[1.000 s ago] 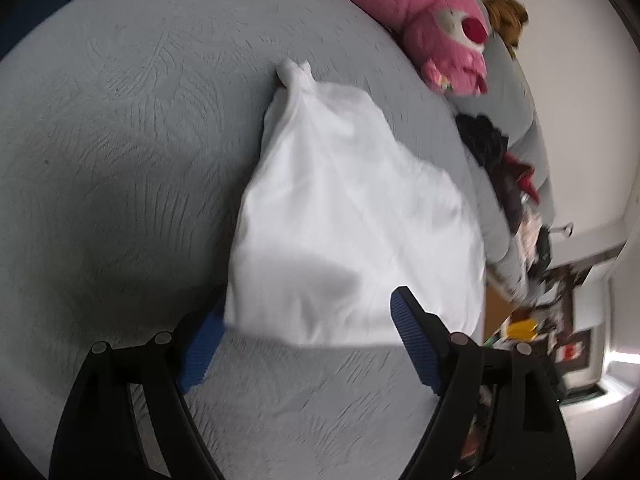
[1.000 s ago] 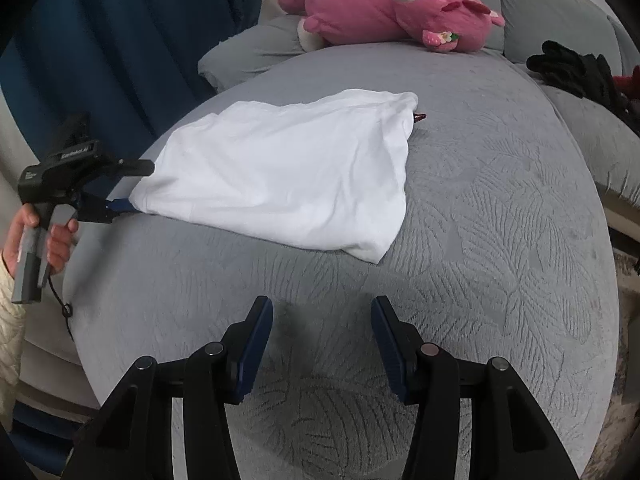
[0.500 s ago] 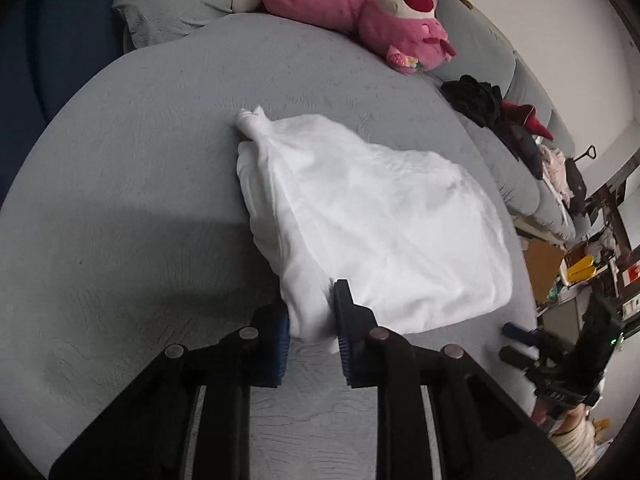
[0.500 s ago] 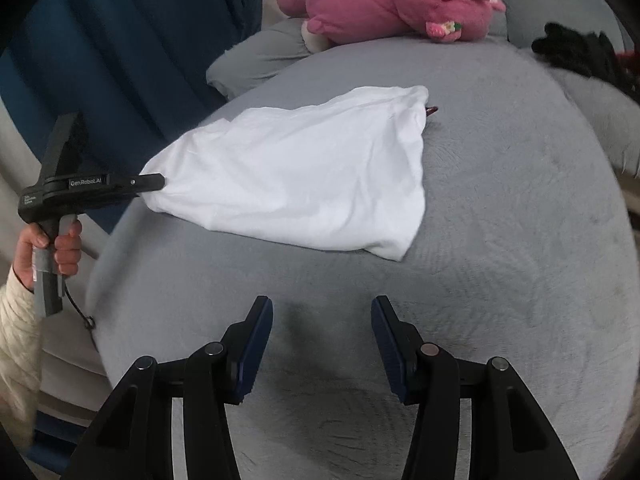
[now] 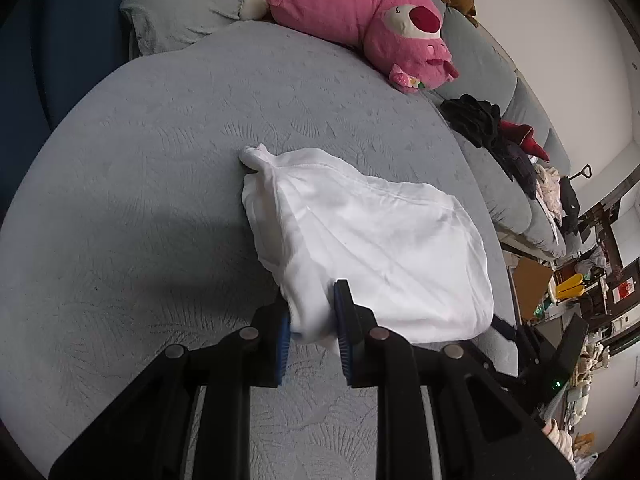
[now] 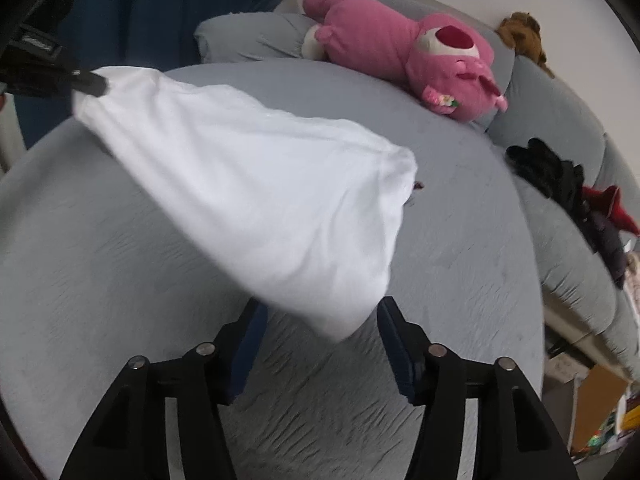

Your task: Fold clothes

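A white garment lies on the round grey cushion. My left gripper is shut on its near corner, which bunches between the blue pads. In the right wrist view the garment stretches from the left gripper at upper left, where that corner is lifted, down to a loose corner between my right gripper's fingers. My right gripper is open, its pads on either side of that corner and apart from it. The right gripper shows at the garment's far edge in the left wrist view.
A large pink plush toy lies at the back against grey sofa cushions. A pile of dark and red clothes sits on the sofa at right. Blue curtains hang behind. Cluttered furniture stands beyond the cushion's right edge.
My left gripper shut on the garment's corner and raised it. My right gripper moved forward until the opposite corner sits between its open fingers.
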